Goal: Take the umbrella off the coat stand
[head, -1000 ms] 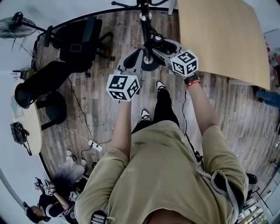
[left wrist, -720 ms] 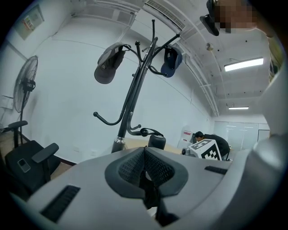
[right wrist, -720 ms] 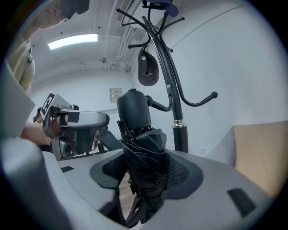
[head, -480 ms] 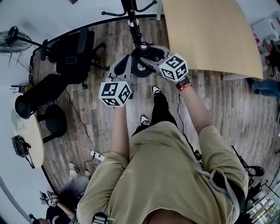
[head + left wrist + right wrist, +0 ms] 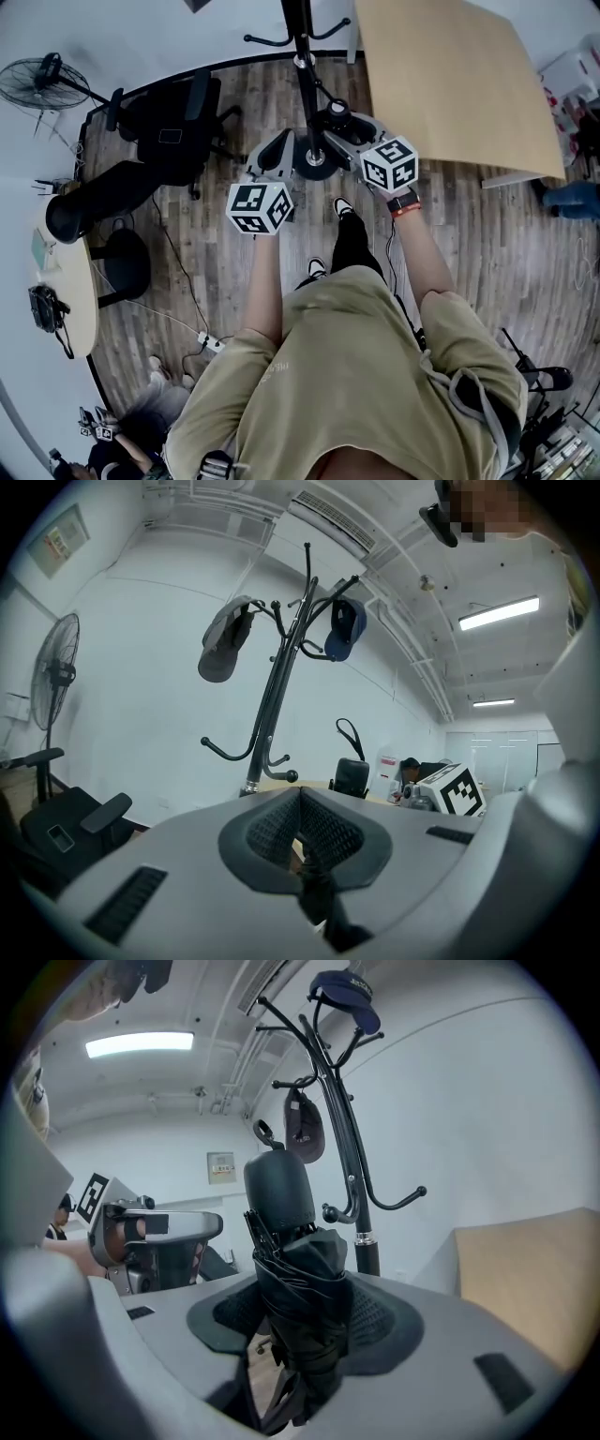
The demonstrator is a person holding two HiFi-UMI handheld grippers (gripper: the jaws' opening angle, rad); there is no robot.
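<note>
Umbrella (image 5: 300,1288), black and folded, clamped upright in right gripper (image 5: 305,1324), near coat stand (image 5: 352,1176), left gripper (image 5: 300,799) pinched closed on nothing, plank floor (image 5: 216,272), white walls, wall notice (image 5: 221,1166) unreadable.

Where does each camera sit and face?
Head view: on the head, steeply down on forearms, legs, left tongs, right tongs, coat stand.
Left gripper view: on left tongs, along shut jaws toward the stand.
Right gripper view: on right tongs, along jaws clamping the umbrella.
Both gripper views share the stand and its caps.
</note>
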